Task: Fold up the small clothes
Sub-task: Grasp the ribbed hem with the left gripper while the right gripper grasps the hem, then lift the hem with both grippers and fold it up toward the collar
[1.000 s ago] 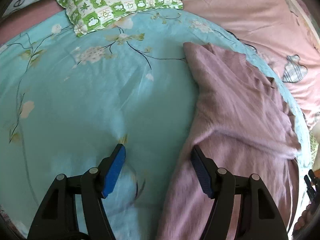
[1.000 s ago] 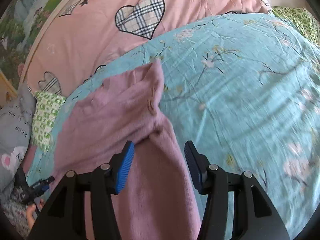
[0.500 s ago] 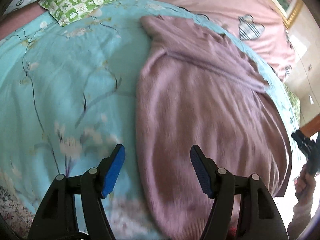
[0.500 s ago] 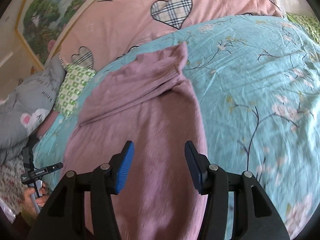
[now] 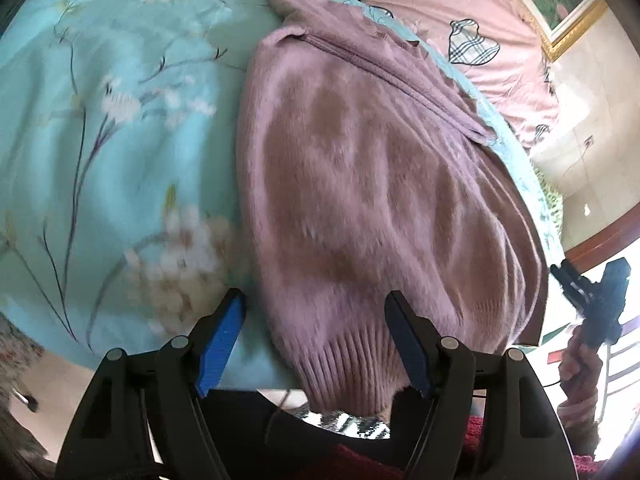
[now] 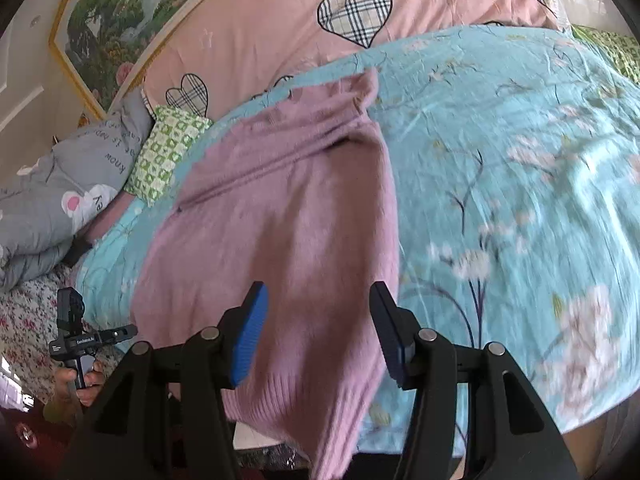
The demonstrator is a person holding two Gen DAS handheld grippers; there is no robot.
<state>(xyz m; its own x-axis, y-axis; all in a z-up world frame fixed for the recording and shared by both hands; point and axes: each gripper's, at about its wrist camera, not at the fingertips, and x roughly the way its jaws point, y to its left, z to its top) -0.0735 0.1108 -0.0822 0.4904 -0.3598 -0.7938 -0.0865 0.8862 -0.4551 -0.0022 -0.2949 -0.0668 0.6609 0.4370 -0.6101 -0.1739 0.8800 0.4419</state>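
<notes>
Landmark: the mauve knit sweater (image 5: 360,200), lying flat on the bed.

1. Your left claw (image 5: 316,340): over the sweater's ribbed hem (image 5: 344,364) at the near edge of the bed. Its jaws have just been opening and stand wide apart. The blue pads (image 5: 220,336) straddle the hem's left corner, one out over the sheet to the sweater's left, the other over the knit. Nothing is pinched.

2. Your right claw (image 6: 318,332): over the hem's other side, near the sweater's right edge. Jaws parted, pads (image 6: 250,332) clear of the fabric, holding nothing. Whether the tips brush the knit cannot be told through the blur.

3. Sweater: hem nearest you and drooping over the bed's edge, body running away from you, a sleeve folded across the far end.

4. Turquoise floral sheet (image 6: 520,160): under the sweater and spreading wide on its right in the right wrist view.

5. Green checked pillow (image 6: 164,156): beyond the sweater's far left corner in the right wrist view, just beside a grey quilt (image 6: 68,184).

6. Pink cover with plaid hearts (image 6: 352,12): beyond the sweater's far end.

7. Framed landscape picture (image 6: 116,20): on the wall behind the pink cover.
</notes>
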